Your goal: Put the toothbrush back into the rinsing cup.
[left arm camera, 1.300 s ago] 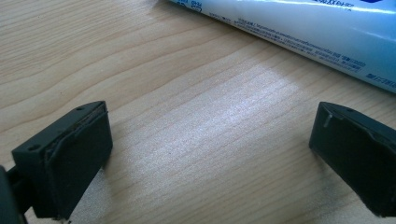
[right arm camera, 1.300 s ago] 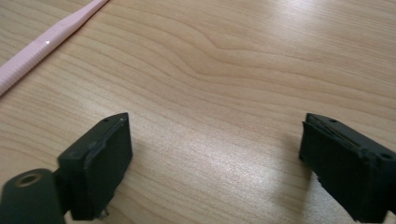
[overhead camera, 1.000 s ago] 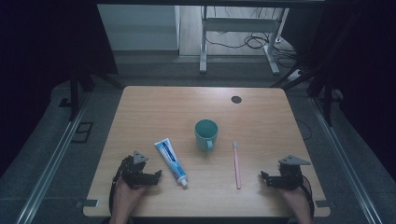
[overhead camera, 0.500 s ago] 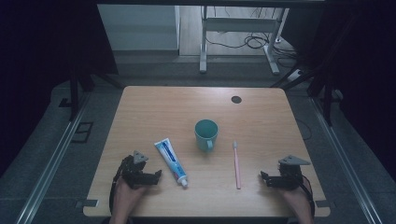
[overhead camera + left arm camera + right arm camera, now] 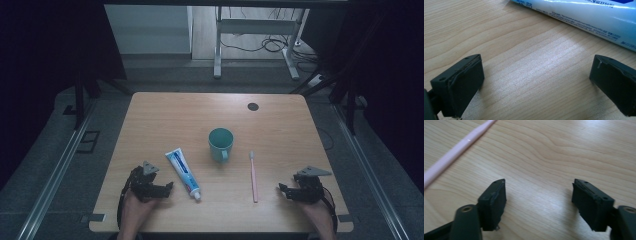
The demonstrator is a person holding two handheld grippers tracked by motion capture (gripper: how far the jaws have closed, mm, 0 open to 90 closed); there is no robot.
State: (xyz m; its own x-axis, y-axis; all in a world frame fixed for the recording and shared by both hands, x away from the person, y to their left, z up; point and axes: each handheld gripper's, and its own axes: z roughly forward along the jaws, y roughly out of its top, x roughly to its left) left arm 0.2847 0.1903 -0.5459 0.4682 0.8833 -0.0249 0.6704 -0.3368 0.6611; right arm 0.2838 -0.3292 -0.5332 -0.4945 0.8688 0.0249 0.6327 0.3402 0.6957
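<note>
1. We hold our left tongs (image 5: 167,187) low over the table (image 5: 280,125) – they are spread wide, with nothing between them.
2. The toothpaste tube (image 5: 182,172) lies flat just beside the left tongs, not touching, its cap toward us.
3. Our right tongs (image 5: 281,190) gape wide too, near the right edge of the table, gripping nothing.
4. The pink toothbrush (image 5: 253,176) lies flat near the right tongs – apart from them.
5. A teal mug (image 5: 220,143) stands upright between the toothpaste tube and the toothbrush, a bit farther from us.
</note>
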